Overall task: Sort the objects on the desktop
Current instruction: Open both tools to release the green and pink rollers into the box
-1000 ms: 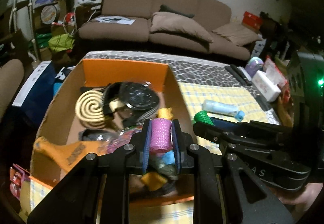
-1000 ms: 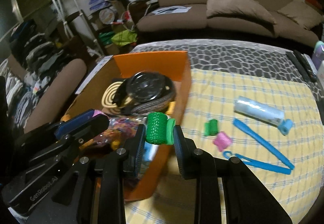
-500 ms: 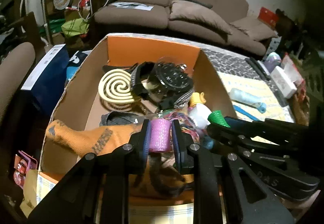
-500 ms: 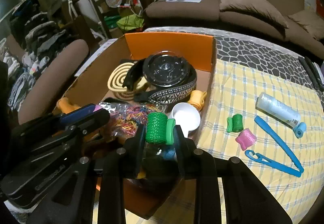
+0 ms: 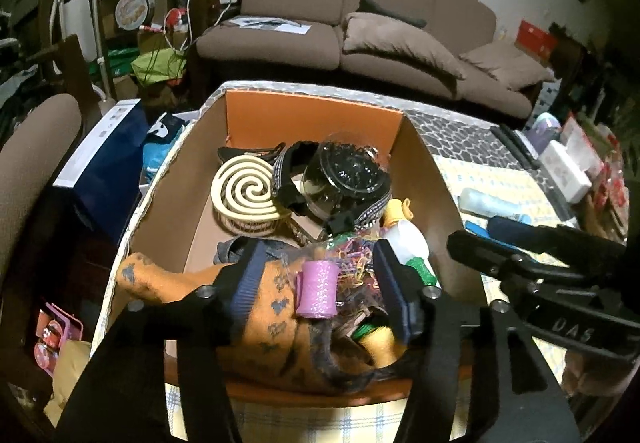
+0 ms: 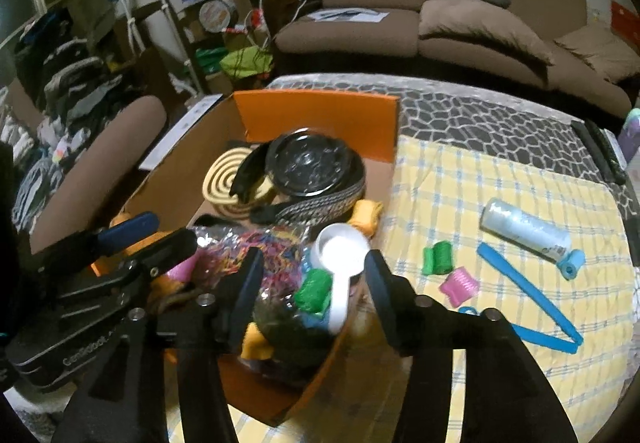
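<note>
The cardboard box (image 5: pixel 434 179) is crowded: a cream spiral basket (image 5: pixel 246 199), a black domed lid (image 5: pixel 346 179), a tangle of coloured bands (image 6: pixel 260 247), a white scoop (image 6: pixel 340 255), an orange patterned sock (image 5: pixel 276 307); left gripper (image 5: pixel 316 289) jaws are opening, the ribbed pink roller (image 5: pixel 318 293) loose between them on the pile; right gripper (image 6: pixel 312 283) jaws are opening over the bristly green roller (image 6: pixel 314 291), untouched; on the yellow checked cloth (image 6: pixel 440 195) of the surface lie a second green roller (image 6: pixel 438 257), a pink roller (image 6: pixel 460 285), blue tongs (image 6: pixel 524 295) and a pale tube (image 6: pixel 524 229), with bare cloth between.

Right gripper (image 6: pixel 314 285) jaws opening over cardboard box (image 6: pixel 320 115), green curler (image 6: pixel 314 291) loose between them beside white scoop (image 6: pixel 340 255).
</note>
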`<act>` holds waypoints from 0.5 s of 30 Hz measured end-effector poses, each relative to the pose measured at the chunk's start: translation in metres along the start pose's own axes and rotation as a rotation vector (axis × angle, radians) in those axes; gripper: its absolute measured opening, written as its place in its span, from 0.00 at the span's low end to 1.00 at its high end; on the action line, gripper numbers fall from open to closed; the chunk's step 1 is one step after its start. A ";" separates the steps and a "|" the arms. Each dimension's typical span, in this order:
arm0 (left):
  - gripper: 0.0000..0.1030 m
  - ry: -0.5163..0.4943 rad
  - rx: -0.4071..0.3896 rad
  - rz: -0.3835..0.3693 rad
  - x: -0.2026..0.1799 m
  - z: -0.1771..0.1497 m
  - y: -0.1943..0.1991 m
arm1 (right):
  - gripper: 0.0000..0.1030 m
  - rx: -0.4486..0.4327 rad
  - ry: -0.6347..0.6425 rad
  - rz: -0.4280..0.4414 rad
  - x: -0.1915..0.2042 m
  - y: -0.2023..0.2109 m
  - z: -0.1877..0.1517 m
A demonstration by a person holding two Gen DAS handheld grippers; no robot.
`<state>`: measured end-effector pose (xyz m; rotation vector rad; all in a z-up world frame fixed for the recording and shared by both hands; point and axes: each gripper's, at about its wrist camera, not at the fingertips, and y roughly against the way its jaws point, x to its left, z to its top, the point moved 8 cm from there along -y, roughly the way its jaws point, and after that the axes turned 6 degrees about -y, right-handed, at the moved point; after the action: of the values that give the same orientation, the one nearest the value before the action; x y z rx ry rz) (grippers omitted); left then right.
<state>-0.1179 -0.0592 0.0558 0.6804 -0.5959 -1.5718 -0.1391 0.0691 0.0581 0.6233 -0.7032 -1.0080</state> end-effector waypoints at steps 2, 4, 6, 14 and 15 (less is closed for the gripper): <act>0.70 -0.001 -0.006 0.002 -0.001 0.001 0.000 | 0.62 -0.008 -0.009 -0.004 -0.004 0.003 0.003; 0.80 0.002 -0.008 0.004 -0.001 0.001 0.000 | 0.74 -0.018 -0.025 -0.008 -0.012 0.005 0.004; 0.91 0.003 -0.010 0.000 -0.001 0.002 0.000 | 0.80 -0.026 -0.041 -0.017 -0.018 0.008 0.005; 0.99 -0.024 -0.037 -0.013 -0.009 0.002 0.011 | 0.92 -0.040 -0.062 -0.064 -0.044 0.023 0.002; 0.99 -0.025 -0.044 -0.023 -0.011 0.002 0.014 | 0.93 -0.042 -0.062 -0.070 -0.047 0.025 0.000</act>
<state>-0.1091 -0.0495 0.0678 0.6376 -0.5724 -1.6122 -0.1428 0.1219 0.0659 0.5852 -0.7174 -1.1077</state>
